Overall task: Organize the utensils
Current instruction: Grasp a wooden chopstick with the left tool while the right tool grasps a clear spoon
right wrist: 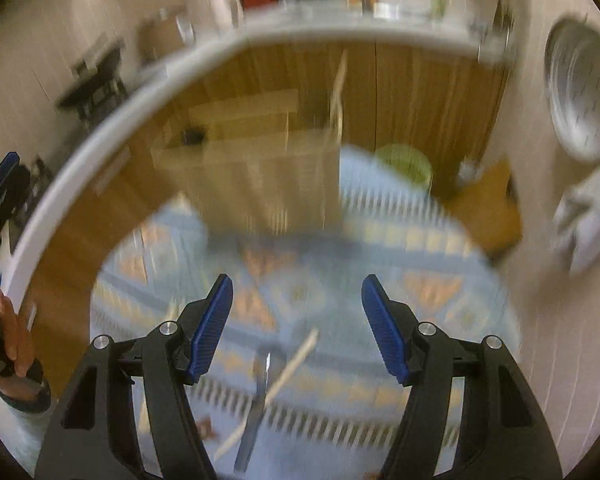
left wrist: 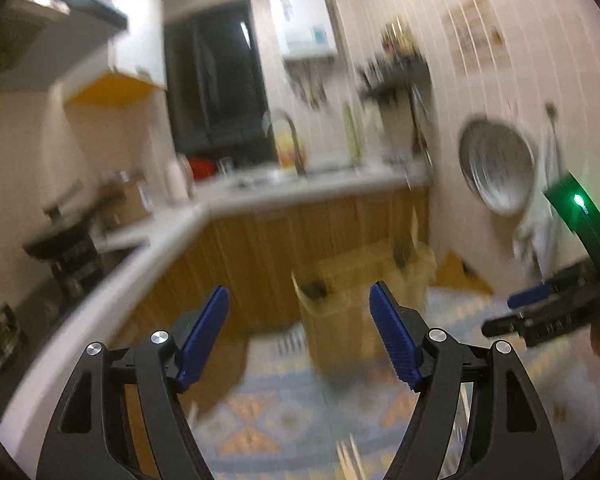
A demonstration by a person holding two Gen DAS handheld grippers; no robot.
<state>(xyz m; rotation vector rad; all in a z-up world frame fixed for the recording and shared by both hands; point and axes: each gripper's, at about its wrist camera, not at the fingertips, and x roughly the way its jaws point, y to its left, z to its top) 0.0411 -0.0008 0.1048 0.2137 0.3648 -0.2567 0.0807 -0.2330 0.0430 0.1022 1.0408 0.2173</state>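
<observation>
Presently the left gripper [left wrist: 300,300] has its blue ribbed fingers [left wrist: 206,330] standing well apart with nothing between them, aimed across the kitchen toward a tan box [left wrist: 340,312] on the floor. The right gripper [right wrist: 297,292] likewise has its fingers [right wrist: 382,328] apart and empty, and is tilted down at a patterned blue and orange rug [right wrist: 440,280].

On that rug, below and between the right fingers, lie two utensils crossing each other. A pale chopstick-like stick [right wrist: 290,368] runs with its long axis diagonal, upper end toward the right, lower end toward the left. A darker metal utensil [right wrist: 256,408], blurred, with a bright narrow upper part, lies nearly upright in the frame, leaning slightly right at the top; its exact kind cannot be told. Neither is touched by a finger.

Beyond the rug stands the tan box, with a slim pale stick [right wrist: 338,88] rising from it. Behind it are wood-fronted cabinets [left wrist: 300,232] under a white counter [left wrist: 260,196]. A round metal basin [left wrist: 496,164] hangs on the tiled wall. A hand [right wrist: 10,340] holds the left gripper's handle at the edge of the right wrist view.
</observation>
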